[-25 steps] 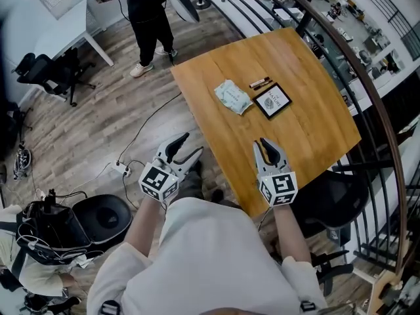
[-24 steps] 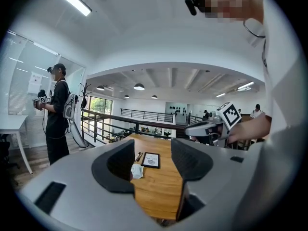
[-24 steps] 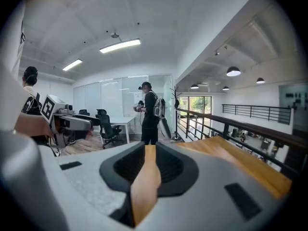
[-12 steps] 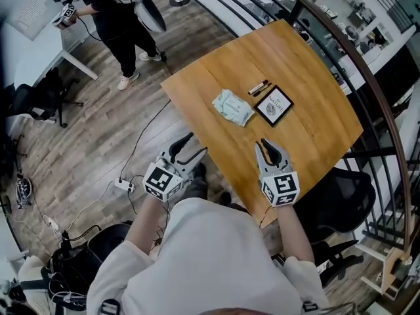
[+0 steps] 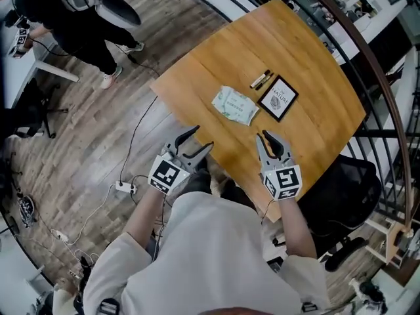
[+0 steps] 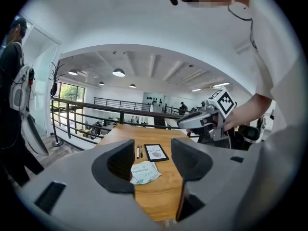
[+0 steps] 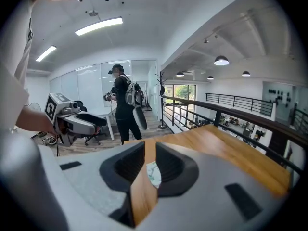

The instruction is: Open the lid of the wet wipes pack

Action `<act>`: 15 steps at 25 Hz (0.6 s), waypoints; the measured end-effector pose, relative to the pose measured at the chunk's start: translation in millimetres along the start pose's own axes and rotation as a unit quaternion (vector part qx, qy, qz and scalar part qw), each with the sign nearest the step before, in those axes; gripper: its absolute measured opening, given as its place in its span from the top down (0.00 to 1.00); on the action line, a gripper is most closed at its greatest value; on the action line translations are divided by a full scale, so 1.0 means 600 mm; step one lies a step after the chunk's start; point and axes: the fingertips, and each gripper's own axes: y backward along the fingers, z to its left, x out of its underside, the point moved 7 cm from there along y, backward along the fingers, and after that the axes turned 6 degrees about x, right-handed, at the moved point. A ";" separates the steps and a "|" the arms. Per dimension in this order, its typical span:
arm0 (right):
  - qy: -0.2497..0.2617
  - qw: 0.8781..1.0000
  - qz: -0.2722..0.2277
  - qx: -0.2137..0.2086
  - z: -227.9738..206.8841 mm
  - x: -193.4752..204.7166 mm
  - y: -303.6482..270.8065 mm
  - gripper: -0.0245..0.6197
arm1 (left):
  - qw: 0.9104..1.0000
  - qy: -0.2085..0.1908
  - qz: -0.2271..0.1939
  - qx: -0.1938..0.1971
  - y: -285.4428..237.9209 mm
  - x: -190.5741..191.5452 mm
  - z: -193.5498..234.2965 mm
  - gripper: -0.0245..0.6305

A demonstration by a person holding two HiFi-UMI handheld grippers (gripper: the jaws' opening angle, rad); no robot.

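Note:
The wet wipes pack (image 5: 235, 105) is a pale green soft pack lying flat on the wooden table (image 5: 315, 51), its lid not raised. My left gripper (image 5: 197, 140) hovers at the table's near-left edge, open wide and empty. In the left gripper view the pack (image 6: 144, 173) lies ahead between the jaws of that gripper (image 6: 153, 160). My right gripper (image 5: 262, 138) hangs over the near edge, a hand's length short of the pack. It is open with a narrow gap and holds nothing. The right gripper view shows the pack (image 7: 154, 173) through that gap.
Two markers (image 5: 260, 79) and a black-framed card (image 5: 278, 98) lie just right of the pack. A curved railing (image 5: 367, 64) runs behind the table. A person in black (image 5: 79, 18) stands far left. A black chair (image 5: 341, 195) is at the right, and a power strip (image 5: 123, 188) lies on the floor.
Both grippers have come slightly forward toward the table and the pack, still empty. The head view has shifted, and the person in black has moved left in it.

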 end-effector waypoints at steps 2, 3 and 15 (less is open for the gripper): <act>0.001 1.000 0.008 0.003 0.002 0.002 -0.025 0.87 | 1.000 -0.002 0.007 0.013 -0.016 0.012 0.024 0.61; 0.004 1.000 0.013 0.004 0.002 0.002 -0.037 0.87 | 1.000 -0.005 0.010 0.018 -0.025 0.016 0.036 0.61; 0.043 0.997 0.065 -0.012 -0.031 0.067 -0.153 0.87 | 0.998 -0.018 0.046 0.040 -0.144 0.098 0.104 0.61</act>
